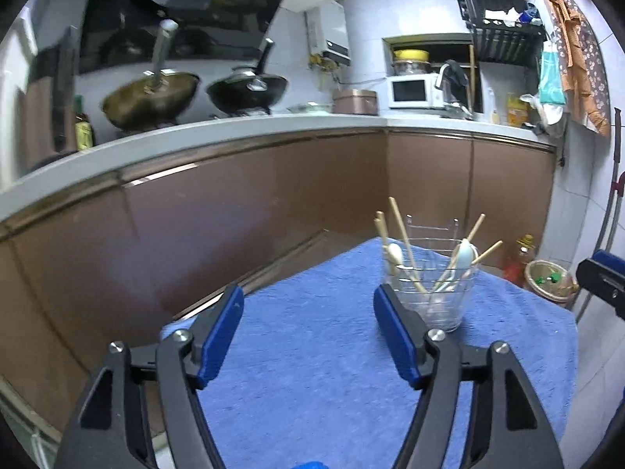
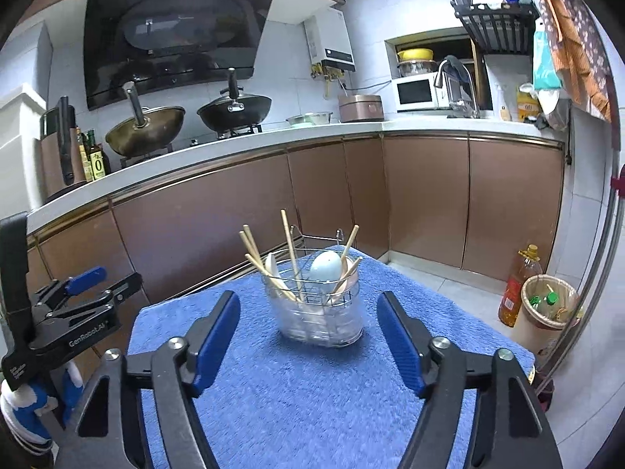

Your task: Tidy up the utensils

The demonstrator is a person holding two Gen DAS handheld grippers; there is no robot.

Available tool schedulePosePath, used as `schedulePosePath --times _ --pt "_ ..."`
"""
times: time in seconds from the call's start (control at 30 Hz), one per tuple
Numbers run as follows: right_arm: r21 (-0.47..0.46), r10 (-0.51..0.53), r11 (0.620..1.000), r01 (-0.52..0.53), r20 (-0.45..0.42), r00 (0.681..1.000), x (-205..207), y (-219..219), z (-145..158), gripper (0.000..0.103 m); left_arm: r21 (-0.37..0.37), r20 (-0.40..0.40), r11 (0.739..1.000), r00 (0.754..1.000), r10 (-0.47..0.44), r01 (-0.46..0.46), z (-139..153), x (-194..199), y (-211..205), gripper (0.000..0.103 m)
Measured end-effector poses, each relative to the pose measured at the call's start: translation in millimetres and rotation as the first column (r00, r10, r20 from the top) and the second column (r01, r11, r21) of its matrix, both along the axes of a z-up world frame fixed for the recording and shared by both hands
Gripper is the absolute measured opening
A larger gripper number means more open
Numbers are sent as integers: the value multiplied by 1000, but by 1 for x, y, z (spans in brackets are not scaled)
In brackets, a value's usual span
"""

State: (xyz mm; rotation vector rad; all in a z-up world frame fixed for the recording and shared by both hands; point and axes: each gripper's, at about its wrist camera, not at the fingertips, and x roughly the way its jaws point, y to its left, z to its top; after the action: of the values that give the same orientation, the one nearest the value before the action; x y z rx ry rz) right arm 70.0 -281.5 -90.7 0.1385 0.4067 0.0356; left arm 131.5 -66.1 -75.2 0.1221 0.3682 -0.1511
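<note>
A clear utensil holder point(image 2: 320, 312) with a wire rack inside stands upright on a blue towel point(image 2: 297, 391). It holds several wooden chopsticks point(image 2: 290, 246), a pale blue spoon point(image 2: 326, 267) and a white spoon point(image 2: 271, 265). My right gripper point(image 2: 308, 312) is open and empty, just short of the holder. In the left wrist view the holder point(image 1: 433, 293) stands right of centre, past the right fingertip. My left gripper point(image 1: 308, 312) is open and empty over the towel point(image 1: 312, 371). The left gripper also shows in the right wrist view point(image 2: 97, 281) at the left edge.
Brown kitchen cabinets point(image 2: 234, 215) and a white counter with two woks point(image 2: 234, 111) stand behind the towel-covered table. A bin point(image 2: 547, 312) and an oil bottle point(image 2: 517, 285) stand on the floor at right. The right gripper's body point(image 1: 605, 277) shows at the right edge.
</note>
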Motion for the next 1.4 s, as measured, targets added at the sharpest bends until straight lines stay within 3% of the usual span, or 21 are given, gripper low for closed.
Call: schedulePosePath --times 0.23,0.37,0.77,1.4 --pt "-24 5 1000 -5 24 1000 -22 22 11 95 8 48 997 996 72 -72 15 -45 28 72" --pt "-47 18 999 -16 48 999 -36 35 18 102 -12 67 996 994 90 -89 20 -64 42 72" --pt "-86 14 996 -7 87 996 -65 50 25 103 -26 113 994 988 104 -102 31 -105 58 72" --pt "-92 -34 995 44 112 993 -78 46 29 103 -42 136 996 987 86 -81 36 -123 58 72"
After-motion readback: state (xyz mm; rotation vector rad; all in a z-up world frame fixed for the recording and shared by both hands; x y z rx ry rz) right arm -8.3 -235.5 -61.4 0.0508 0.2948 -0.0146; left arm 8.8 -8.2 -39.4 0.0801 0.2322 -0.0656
